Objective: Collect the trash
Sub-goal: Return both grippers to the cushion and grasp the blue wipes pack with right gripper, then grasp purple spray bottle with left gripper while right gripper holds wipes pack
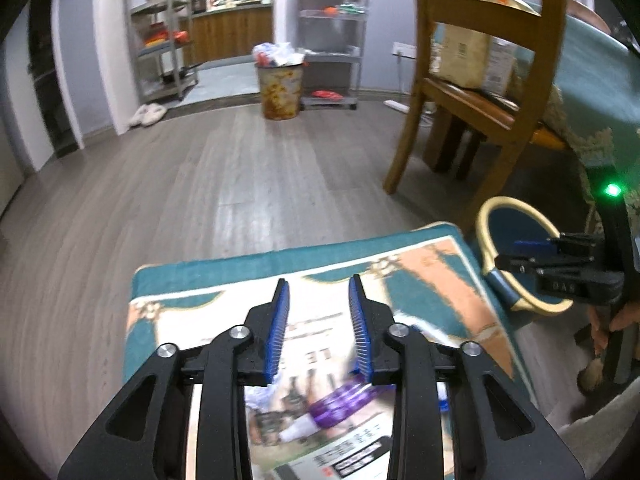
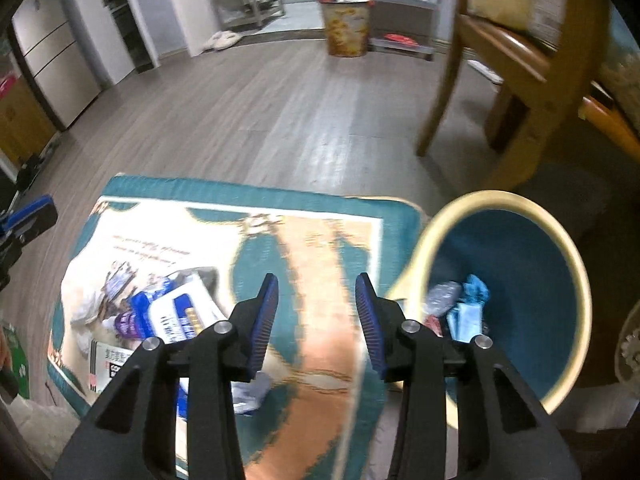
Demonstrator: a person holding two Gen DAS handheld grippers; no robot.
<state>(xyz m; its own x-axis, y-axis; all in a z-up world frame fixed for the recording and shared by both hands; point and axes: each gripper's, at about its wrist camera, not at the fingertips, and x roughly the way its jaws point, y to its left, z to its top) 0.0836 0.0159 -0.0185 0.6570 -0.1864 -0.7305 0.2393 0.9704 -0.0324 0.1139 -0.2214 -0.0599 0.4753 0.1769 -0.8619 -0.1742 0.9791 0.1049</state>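
Observation:
A low table with a teal and orange patterned cloth holds a printed paper sheet and a purple wrapper. My left gripper is open above the sheet, the purple wrapper below between its arms. In the right wrist view blue and white wrappers lie on the cloth at the left. My right gripper is open and empty above the cloth. A teal bin with a cream rim stands at the right and holds crumpled trash. The bin also shows in the left wrist view.
A wooden chair stands beyond the table's far right corner, next to a larger covered table. A full patterned trash bin stands far across the wood floor by metal shelves. White slippers lie at the left.

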